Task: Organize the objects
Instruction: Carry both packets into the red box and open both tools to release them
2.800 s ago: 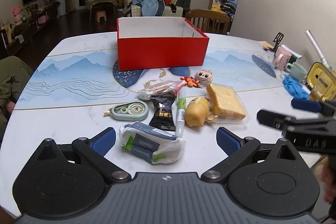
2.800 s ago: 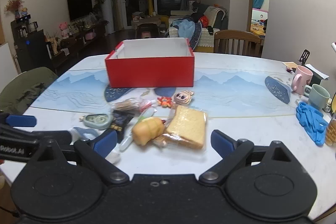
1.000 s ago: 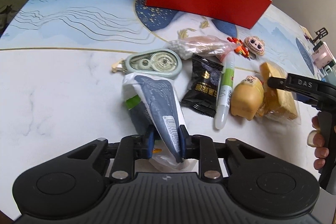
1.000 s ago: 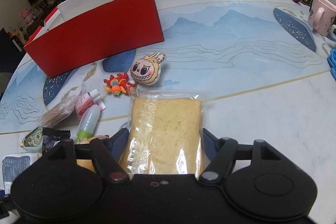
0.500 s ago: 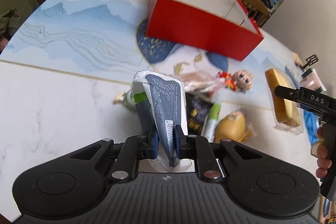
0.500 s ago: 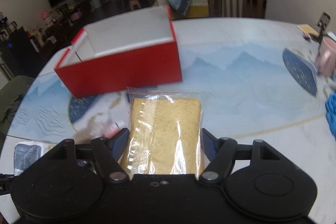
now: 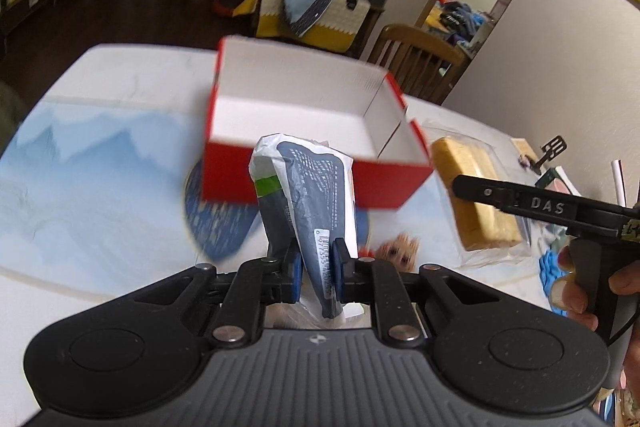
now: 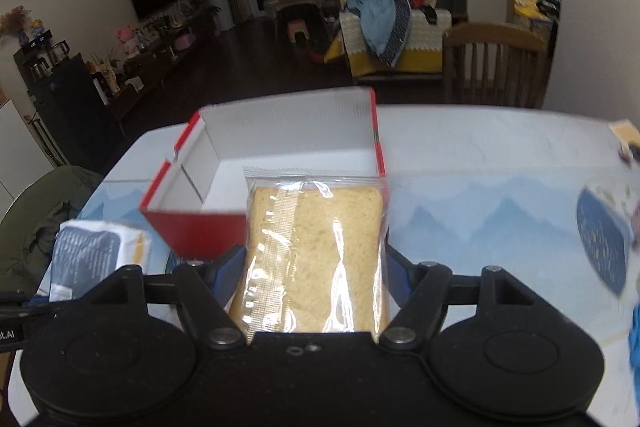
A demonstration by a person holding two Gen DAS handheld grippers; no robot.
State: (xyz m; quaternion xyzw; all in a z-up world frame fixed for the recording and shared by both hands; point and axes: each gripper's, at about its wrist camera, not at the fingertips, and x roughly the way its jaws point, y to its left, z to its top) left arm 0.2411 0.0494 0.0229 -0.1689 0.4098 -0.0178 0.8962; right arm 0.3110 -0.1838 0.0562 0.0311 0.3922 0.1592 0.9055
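My left gripper (image 7: 317, 269) is shut on a white and dark blue plastic packet (image 7: 316, 195), held up in the air in front of the red box (image 7: 312, 183). The box is open on top, white inside and looks empty (image 8: 288, 131). My right gripper (image 8: 316, 275) is shut on a wrapped slice of bread (image 8: 316, 259), raised just before the box's near right corner. In the left wrist view the bread (image 7: 476, 195) hangs to the right of the box, and in the right wrist view the packet (image 8: 92, 251) shows at the left.
A small plush face toy (image 7: 400, 251) lies on the white table (image 7: 60, 239) below the packet. A wooden chair (image 8: 492, 67) stands behind the table's far edge. Something blue (image 7: 550, 271) lies at the right, near a person's hand (image 7: 580, 291).
Both grippers have risen from the table with their loads and moved toward the red box. The box's open top now faces both cameras, and the pile of items has dropped out of sight below.
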